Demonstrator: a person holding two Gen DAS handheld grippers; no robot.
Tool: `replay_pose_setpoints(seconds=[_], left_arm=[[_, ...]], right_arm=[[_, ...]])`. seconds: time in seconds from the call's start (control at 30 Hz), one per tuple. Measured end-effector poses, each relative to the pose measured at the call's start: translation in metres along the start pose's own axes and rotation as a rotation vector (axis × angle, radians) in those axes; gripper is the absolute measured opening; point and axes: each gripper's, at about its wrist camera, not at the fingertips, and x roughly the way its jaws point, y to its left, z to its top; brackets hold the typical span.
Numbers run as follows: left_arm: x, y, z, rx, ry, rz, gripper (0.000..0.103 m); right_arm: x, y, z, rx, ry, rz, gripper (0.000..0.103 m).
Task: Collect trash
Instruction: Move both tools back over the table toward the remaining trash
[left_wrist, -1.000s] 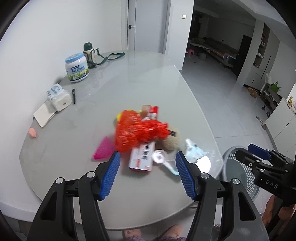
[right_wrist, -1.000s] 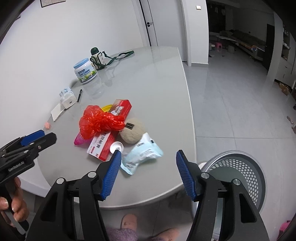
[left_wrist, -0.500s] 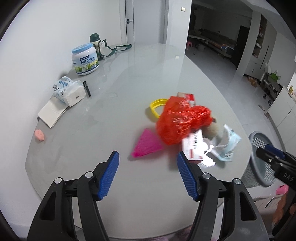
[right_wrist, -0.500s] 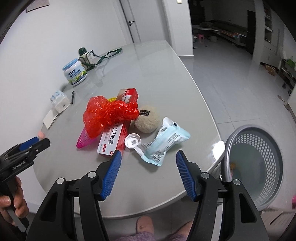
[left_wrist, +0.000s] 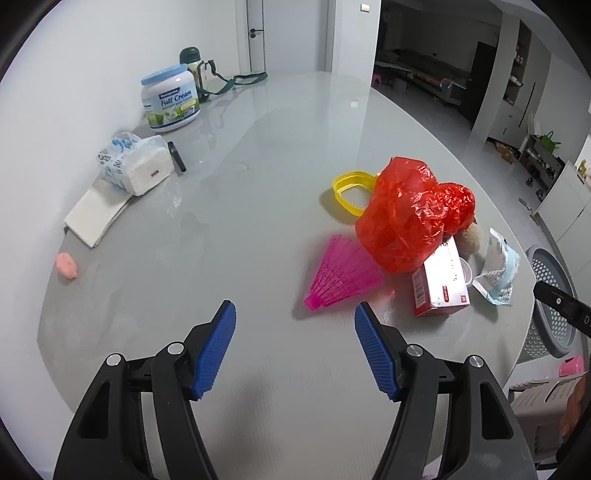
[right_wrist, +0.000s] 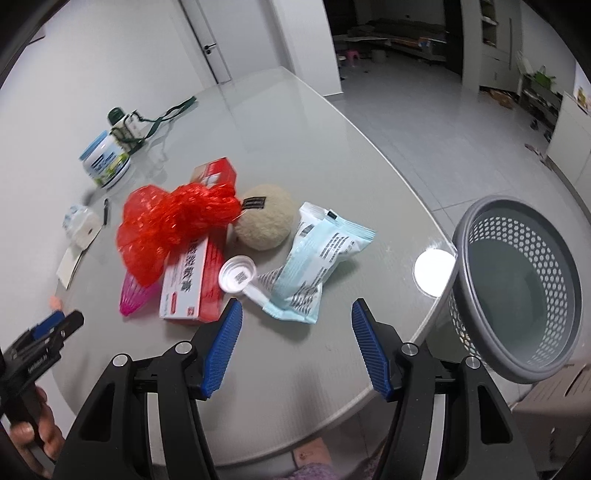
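Left gripper (left_wrist: 294, 345), jaws just widening with nothing between them, and right gripper (right_wrist: 296, 342), spread and empty, hover over red bag (right_wrist: 168, 230), pink fan (left_wrist: 341, 277) and blue packet (right_wrist: 319, 258) on grey table (left_wrist: 258, 147).

Crumpled red bag (right_wrist: 173, 225) tops clustered trash beside grey basket (right_wrist: 517, 291).

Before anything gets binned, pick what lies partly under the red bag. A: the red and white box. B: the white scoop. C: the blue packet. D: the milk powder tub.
A: the red bag drapes over the middle of the red and white box, whose ends stick out on both sides; the scoop and packet lie uncovered, and the tub stands apart.
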Motion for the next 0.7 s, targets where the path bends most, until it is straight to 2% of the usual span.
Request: replay_pose_setpoints(seconds=[0.37,0.7], left_arm=[[0.029,-0.005,-0.001,-0.006,-0.022,-0.023,0.067],[0.039,0.0,-0.009,-0.019,0.004,-0.021,0.067]], right_arm=[[0.039,0.002,0.015,0.096,-0.005,-0.038,0.062],[0.065,0.0,0.021,0.128,0.033,-0.126,0.064]])
